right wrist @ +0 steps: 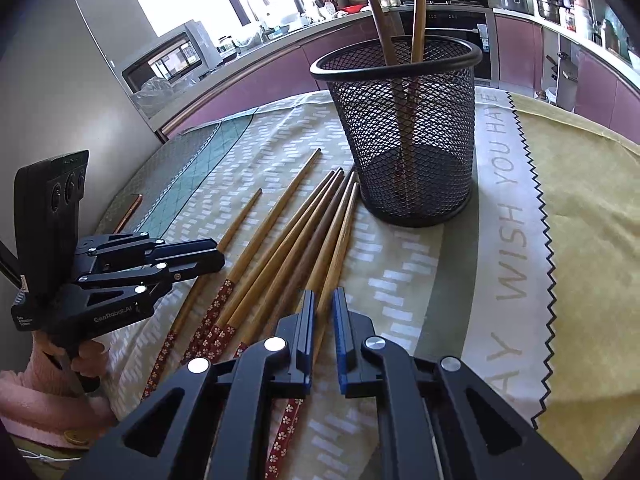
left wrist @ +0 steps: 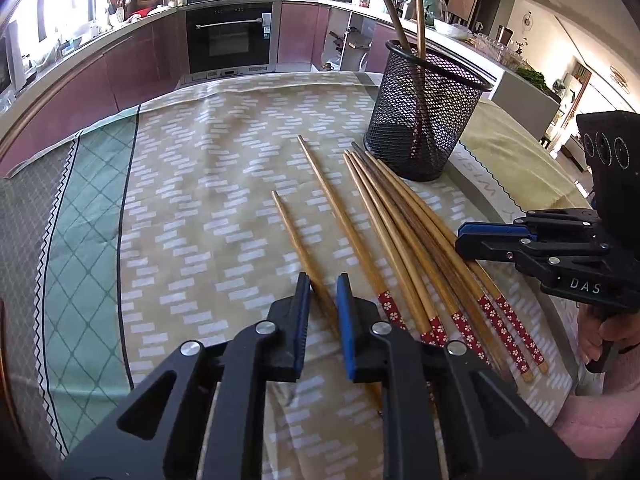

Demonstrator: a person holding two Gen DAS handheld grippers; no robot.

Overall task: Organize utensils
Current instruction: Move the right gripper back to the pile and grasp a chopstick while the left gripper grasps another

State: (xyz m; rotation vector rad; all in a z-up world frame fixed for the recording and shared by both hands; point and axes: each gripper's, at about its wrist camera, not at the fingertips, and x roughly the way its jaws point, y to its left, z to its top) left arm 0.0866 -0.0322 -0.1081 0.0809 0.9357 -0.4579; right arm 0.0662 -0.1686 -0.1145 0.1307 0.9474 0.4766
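Wooden chopsticks (left wrist: 400, 240) lie fanned on the counter's patterned cloth (left wrist: 200, 200). Your left gripper (left wrist: 323, 300) jaws pinch the leftmost chopstick (left wrist: 296, 240); your right gripper (right wrist: 323, 312) jaws clamp the rightmost chopstick (right wrist: 340, 240). Beyond stands the black mesh holder (right wrist: 404, 140), two sticks inside.

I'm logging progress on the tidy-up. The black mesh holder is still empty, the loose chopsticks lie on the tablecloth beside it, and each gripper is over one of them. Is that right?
Not quite: the black mesh holder is not empty. The right wrist view shows two chopsticks already standing in it. The rest holds: the loose chopsticks lie on the tablecloth beside it, with the left gripper and right gripper each over one.
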